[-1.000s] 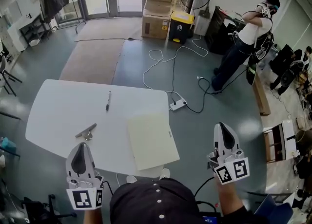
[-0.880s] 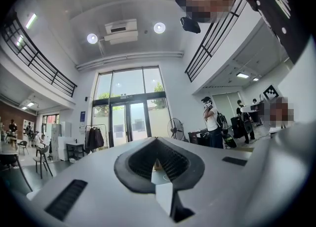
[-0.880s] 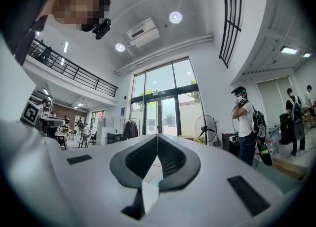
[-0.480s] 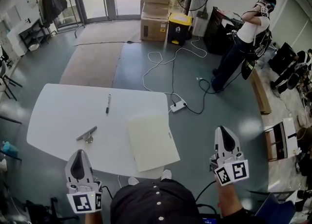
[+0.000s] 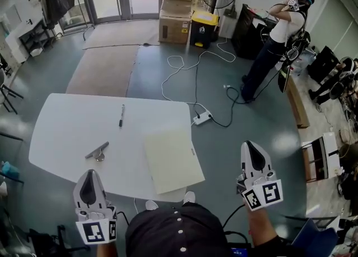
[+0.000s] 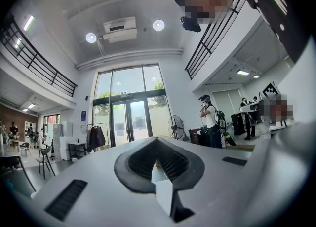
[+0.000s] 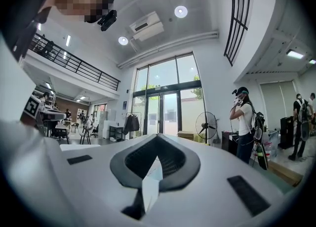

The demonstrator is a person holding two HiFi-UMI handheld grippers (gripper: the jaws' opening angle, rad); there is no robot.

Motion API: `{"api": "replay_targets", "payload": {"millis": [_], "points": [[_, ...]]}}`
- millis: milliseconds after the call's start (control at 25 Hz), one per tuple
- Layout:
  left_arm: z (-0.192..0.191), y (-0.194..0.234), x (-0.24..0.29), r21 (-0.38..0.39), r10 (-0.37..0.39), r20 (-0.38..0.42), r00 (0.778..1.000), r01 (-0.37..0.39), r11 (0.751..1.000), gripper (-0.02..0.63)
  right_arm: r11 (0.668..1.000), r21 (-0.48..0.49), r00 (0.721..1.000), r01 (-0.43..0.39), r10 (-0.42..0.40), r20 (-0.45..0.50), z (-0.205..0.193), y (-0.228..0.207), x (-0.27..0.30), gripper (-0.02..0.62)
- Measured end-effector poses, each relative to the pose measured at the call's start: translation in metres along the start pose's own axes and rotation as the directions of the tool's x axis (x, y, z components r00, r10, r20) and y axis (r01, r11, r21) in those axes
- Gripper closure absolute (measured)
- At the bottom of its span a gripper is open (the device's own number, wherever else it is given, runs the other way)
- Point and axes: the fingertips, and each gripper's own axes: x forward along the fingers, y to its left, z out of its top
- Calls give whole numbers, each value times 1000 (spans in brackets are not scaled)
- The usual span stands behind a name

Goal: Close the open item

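Both closed and empty, the left claw (image 5: 90,175) and right claw (image 5: 251,145) hang off the white desk (image 5: 67,127). The cream folder (image 5: 172,160) lies flat, cover down, at its right front corner. Only the head view shows it; the gripper views show glass doors (image 7: 163,112).

Smooth matt white table (image 5: 67,133), matt cream papery folder (image 5: 172,160) (dull metal clip (image 5: 98,151))

Daylight from the tall glass doors (image 6: 129,117) and round ceiling lamps (image 6: 158,25) lights the scene brightly and evenly, with only soft shadows. Both gripper views bow strongly into black round edges, and their nearest foreground is slightly soft.
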Motion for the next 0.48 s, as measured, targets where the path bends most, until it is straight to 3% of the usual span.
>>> {"api": "replay_targets", "payload": {"millis": [480], "points": [[7,-4,-2,2,4,5,1000,-4,1000,589,1000,-7,1000,-17,17,0,5,2,2,569]]}}
